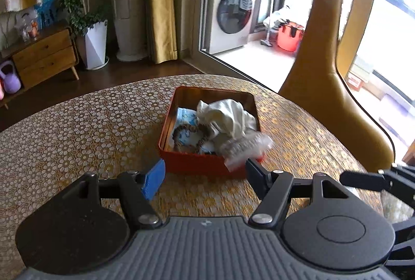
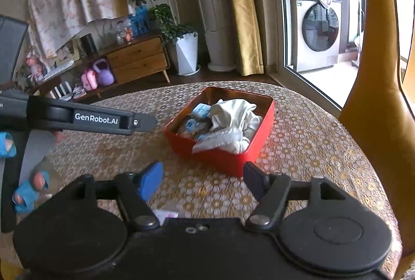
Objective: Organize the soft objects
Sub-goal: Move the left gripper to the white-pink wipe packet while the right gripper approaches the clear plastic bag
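Observation:
A red tin box point(image 1: 202, 163) point(image 2: 225, 158) sits on the round patterned table point(image 1: 77, 129) point(image 2: 311, 140). It holds a white cloth point(image 1: 228, 116) point(image 2: 233, 119), a blue-and-white packet point(image 1: 185, 116) point(image 2: 201, 110) and a braided brown ring point(image 1: 186, 137). A blurred clear plastic packet point(image 1: 243, 147) hangs over the box's near right corner. My left gripper point(image 1: 205, 176) is open and empty just in front of the box. My right gripper point(image 2: 202, 178) is open and empty, a little short of the box.
A tan leather chair back point(image 1: 326, 72) point(image 2: 376, 108) rises at the table's right edge. The left gripper's body point(image 2: 90, 119) reaches in from the left of the right wrist view. A small white packet point(image 2: 166, 215) lies on the table under my right gripper.

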Demonstrator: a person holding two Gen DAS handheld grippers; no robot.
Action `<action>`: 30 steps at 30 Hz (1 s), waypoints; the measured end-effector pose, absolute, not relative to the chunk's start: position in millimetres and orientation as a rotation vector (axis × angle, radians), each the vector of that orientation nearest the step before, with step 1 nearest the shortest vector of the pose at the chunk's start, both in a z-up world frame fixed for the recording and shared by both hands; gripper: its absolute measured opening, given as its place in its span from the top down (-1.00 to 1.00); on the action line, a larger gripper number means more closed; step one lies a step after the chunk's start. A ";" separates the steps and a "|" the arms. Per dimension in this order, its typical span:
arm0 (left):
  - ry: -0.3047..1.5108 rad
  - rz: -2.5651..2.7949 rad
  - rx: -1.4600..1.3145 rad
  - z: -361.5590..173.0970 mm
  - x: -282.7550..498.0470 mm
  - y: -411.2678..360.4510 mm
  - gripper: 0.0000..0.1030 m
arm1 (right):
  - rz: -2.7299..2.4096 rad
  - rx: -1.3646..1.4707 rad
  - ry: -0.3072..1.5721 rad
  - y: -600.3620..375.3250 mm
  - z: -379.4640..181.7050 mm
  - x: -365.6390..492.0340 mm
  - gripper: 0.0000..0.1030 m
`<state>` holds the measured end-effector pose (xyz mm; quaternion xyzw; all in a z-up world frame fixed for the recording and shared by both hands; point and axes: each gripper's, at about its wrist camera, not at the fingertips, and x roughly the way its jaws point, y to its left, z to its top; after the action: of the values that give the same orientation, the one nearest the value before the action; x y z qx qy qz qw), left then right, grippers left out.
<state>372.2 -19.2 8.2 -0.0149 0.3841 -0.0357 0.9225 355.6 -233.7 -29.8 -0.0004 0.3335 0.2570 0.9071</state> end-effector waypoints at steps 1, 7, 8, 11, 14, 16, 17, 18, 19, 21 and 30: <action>0.791 -0.079 -0.021 9.5 366.0 -21.3 -0.32 | 0.536 -0.012 0.684 -234.1 -29.4 349.6 -0.40; 0.800 -0.116 0.000 11.1 327.8 -27.0 -0.53 | 0.556 -0.019 0.689 -239.2 -33.5 321.5 -0.51; 0.803 -0.120 0.000 10.0 322.0 -27.2 -0.53 | 0.558 -0.017 0.692 -239.7 -35.0 318.4 -0.52; 0.813 -0.119 -0.013 4.9 309.4 -25.8 -0.63 | 0.562 -0.021 0.702 -241.7 -41.6 308.4 -0.60; 0.816 -0.114 -0.027 -3.1 298.2 -23.1 -0.64 | 0.576 -0.033 0.712 -242.4 -49.7 298.9 -0.66; 0.827 -0.112 -0.037 -10.1 293.0 -22.0 -0.66 | 0.589 -0.042 0.718 -242.8 -55.7 292.6 -0.73; 0.833 -0.115 -0.045 -14.4 290.3 -21.5 -0.67 | 0.597 -0.047 0.722 -242.5 -59.1 289.6 -0.73; 0.837 -0.120 -0.053 -17.8 289.0 -21.2 -0.68 | 0.605 -0.055 0.728 -241.9 -62.6 287.4 -0.76; 0.840 -0.124 -0.062 -20.8 286.5 -21.0 -0.69 | 0.611 -0.065 0.734 -240.8 -66.4 285.1 -0.79; 0.843 -0.133 -0.084 -26.8 283.1 -20.9 -0.70 | 0.621 -0.080 0.739 -238.4 -72.5 280.3 -0.89; 0.888 -0.087 -0.104 -60.6 285.3 -32.8 -0.96 | 0.665 -0.170 0.743 -225.3 -106.2 265.8 -0.99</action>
<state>285.3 -32.8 -60.6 -0.0504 0.4294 -0.0421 0.9007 265.8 -225.3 -106.2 -0.0812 0.3560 0.3186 0.8748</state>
